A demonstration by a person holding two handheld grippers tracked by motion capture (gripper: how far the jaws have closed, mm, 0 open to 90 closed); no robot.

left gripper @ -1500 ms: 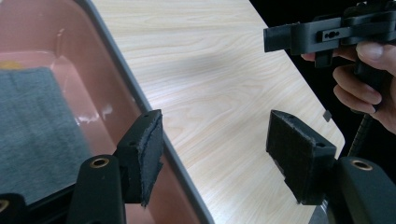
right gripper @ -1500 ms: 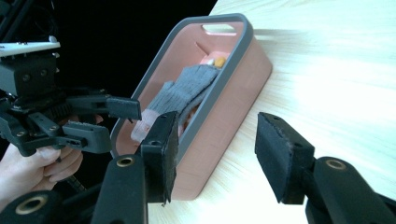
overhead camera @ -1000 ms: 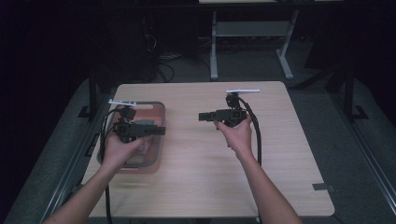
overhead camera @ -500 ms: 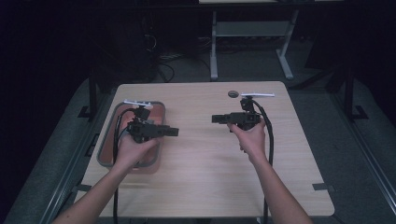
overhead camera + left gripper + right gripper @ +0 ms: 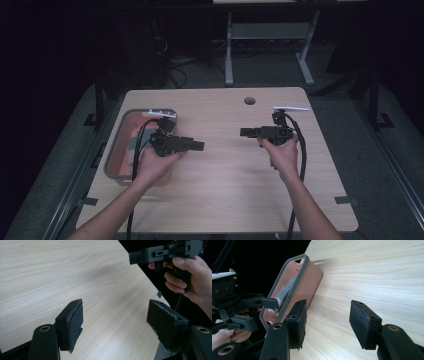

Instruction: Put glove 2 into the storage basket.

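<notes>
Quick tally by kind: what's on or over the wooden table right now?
Black handheld two-finger grippers: 2, left gripper and right gripper, both open and holding nothing
Salmon-pink plastic bin with grey rim: 1
Grey item inside the bin, too unclear to identify: 1
Total: 4

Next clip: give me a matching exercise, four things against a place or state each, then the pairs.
Things:
1. left gripper
2. right gripper
3. orange bin
4. round hole

Places or states:
A. in the tabletop near its far edge
B. jaws apart, empty, pointing toward the person's left
C. at the table's left edge, grey-rimmed
D. jaws apart, empty, beside the bin

Pairs: 1-D, 2-B, 3-C, 4-A
</notes>
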